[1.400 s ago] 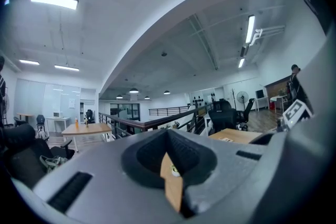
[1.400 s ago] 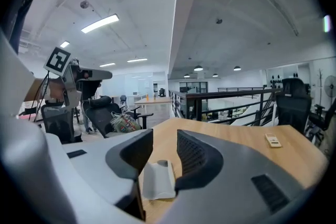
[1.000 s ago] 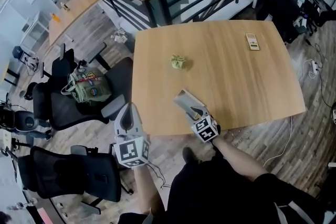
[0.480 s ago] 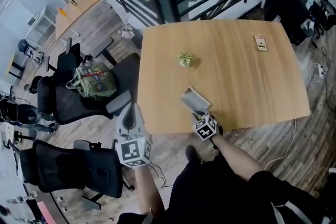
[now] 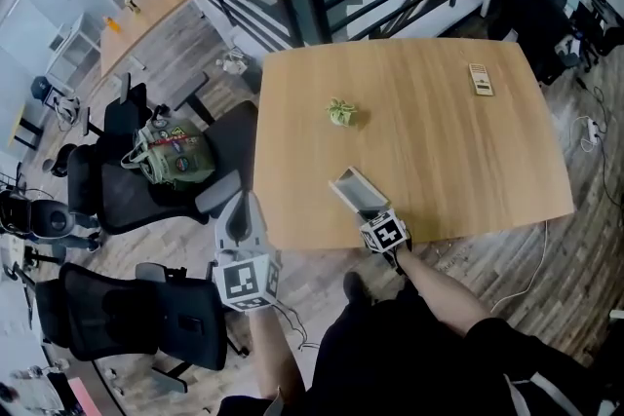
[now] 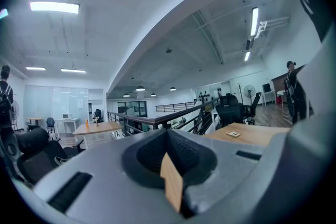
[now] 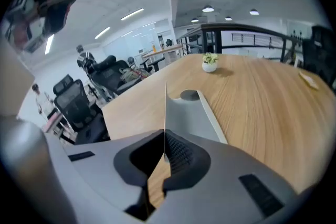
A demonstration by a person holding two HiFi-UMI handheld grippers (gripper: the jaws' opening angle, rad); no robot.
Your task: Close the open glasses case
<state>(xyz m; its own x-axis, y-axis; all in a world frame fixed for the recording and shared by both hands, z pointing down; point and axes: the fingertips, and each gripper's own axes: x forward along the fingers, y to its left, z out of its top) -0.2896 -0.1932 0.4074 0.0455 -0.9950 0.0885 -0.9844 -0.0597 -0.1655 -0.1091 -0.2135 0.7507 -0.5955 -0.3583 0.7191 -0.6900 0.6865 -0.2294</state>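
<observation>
Lying open on the light wooden table (image 5: 458, 141), at its near edge toward the near-left corner: grey rectangular glasses case (image 5: 353, 189), thin lid (image 7: 165, 113) raised upright. Pinched at that lid by the right gripper (image 5: 370, 209), jaws just now closing down to a narrow slit with the lid's edge caught between them. Held off the table, beyond its near-left corner: left gripper (image 5: 242, 202), jaws pressed together, empty.
</observation>
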